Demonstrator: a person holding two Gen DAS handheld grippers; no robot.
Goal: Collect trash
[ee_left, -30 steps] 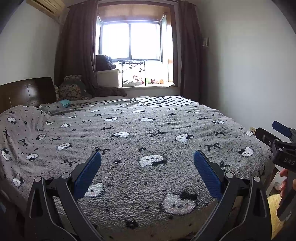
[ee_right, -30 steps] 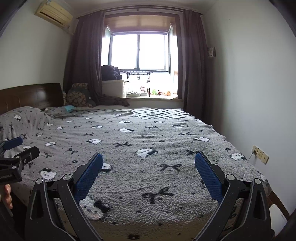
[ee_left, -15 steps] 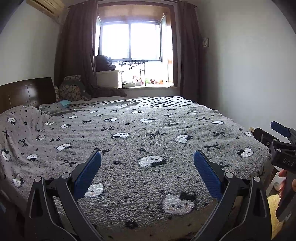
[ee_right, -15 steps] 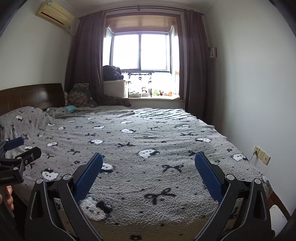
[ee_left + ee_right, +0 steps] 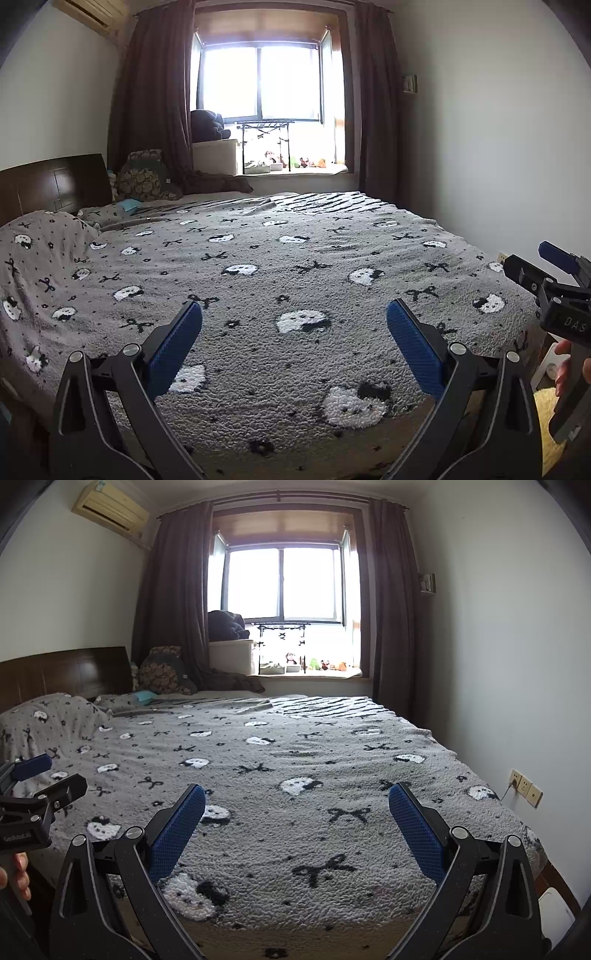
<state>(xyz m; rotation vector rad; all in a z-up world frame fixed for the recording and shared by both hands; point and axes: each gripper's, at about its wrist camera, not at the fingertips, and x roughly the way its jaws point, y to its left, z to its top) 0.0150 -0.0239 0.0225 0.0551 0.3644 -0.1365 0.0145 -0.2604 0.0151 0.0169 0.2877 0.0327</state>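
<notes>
My left gripper (image 5: pixel 294 321) is open and empty, held above the foot of a bed (image 5: pixel 258 280) covered by a grey blanket with white cat faces and black bows. My right gripper (image 5: pixel 296 805) is also open and empty over the same bed (image 5: pixel 295 760). Each gripper shows at the edge of the other's view: the right one in the left wrist view (image 5: pixel 554 277), the left one in the right wrist view (image 5: pixel 40 782). A small teal item (image 5: pixel 128 204) lies near the pillows; I cannot tell what it is. No clear trash shows.
A dark wooden headboard (image 5: pixel 48 184) stands at the left. Patterned cushions (image 5: pixel 146 179) lean by the curtains. The windowsill (image 5: pixel 295 168) holds a white box, a rack and small toys. A wall socket (image 5: pixel 526 790) is on the right wall. Something yellow (image 5: pixel 548 417) lies on the floor.
Both grippers have shifted very slightly; the views have barely changed. Both stay open and empty.
</notes>
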